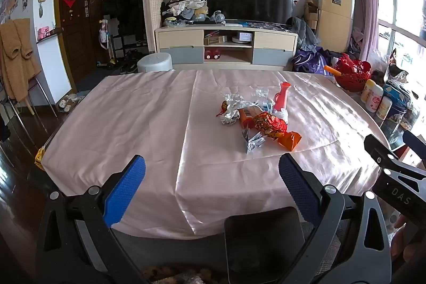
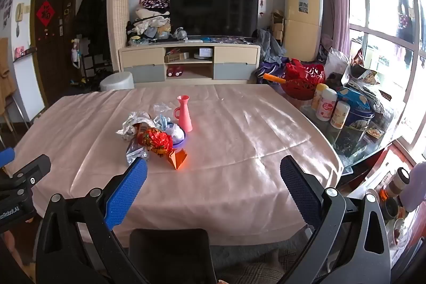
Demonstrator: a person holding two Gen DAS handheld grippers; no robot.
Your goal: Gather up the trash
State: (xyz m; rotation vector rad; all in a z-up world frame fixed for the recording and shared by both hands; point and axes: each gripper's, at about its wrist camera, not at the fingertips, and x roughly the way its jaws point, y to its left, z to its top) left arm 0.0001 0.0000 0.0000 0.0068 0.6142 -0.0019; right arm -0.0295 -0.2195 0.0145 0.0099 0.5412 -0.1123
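A heap of trash lies in the middle of a table under a pale pink cloth: crumpled silver foil, a red and gold wrapper, an orange paper piece. A pink plastic vase stands upright just behind the heap. The right wrist view shows the same heap, the vase and a purple-rimmed dish. My left gripper hangs open over the near table edge, well short of the heap. My right gripper is open too, with nothing between its fingers.
A dark chair back stands at the near table edge, below both grippers. Bottles, a blue tin and a red basket crowd a glass side table on the right. A TV cabinet and a grey stool stand beyond the table.
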